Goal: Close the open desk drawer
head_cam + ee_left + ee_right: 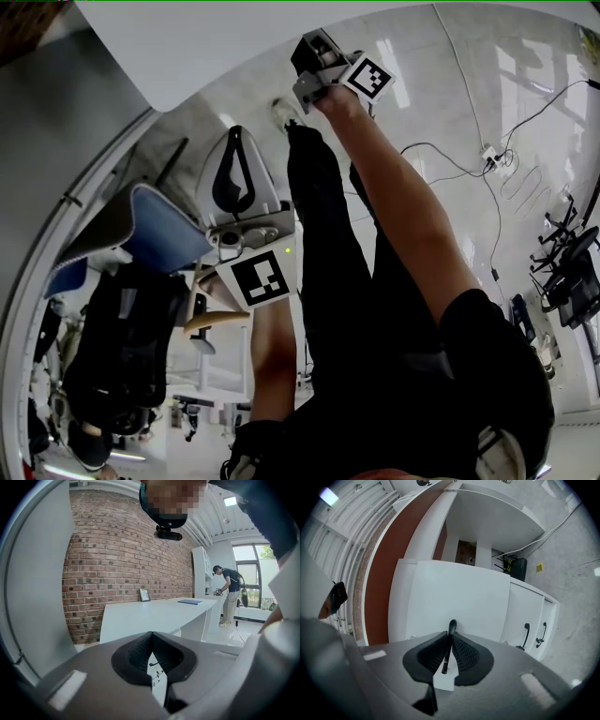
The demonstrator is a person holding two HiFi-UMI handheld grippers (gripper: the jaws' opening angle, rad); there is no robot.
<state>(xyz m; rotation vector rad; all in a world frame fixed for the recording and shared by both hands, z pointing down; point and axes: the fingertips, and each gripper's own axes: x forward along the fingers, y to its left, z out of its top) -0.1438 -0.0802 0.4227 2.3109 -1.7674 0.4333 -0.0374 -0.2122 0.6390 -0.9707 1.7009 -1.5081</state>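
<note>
My right gripper (pixel 449 644) is shut on the thin black handle (pixel 451 626) of a white drawer front (pixel 454 592); the handle runs between the two ribbed pads. This front appears to stand out from the neighbouring drawer fronts (pixel 529 616) of the white desk. In the head view the right gripper (pixel 314 56) is stretched out at arm's length, just under the white desk top (pixel 216 47). My left gripper (pixel 151 660) is shut with nothing between its pads and hangs in the air, away from the drawer. The head view shows the left gripper (pixel 236 141) beside the person's leg.
Two more black handles (pixel 526 635) sit on the neighbouring drawers. A chair with a blue seat (pixel 159 230) stands to the left. Cables and a power strip (pixel 489 157) lie on the pale floor. Another white desk (pixel 154 613), a brick wall (pixel 122 550) and a standing person (pixel 230 595) are farther off.
</note>
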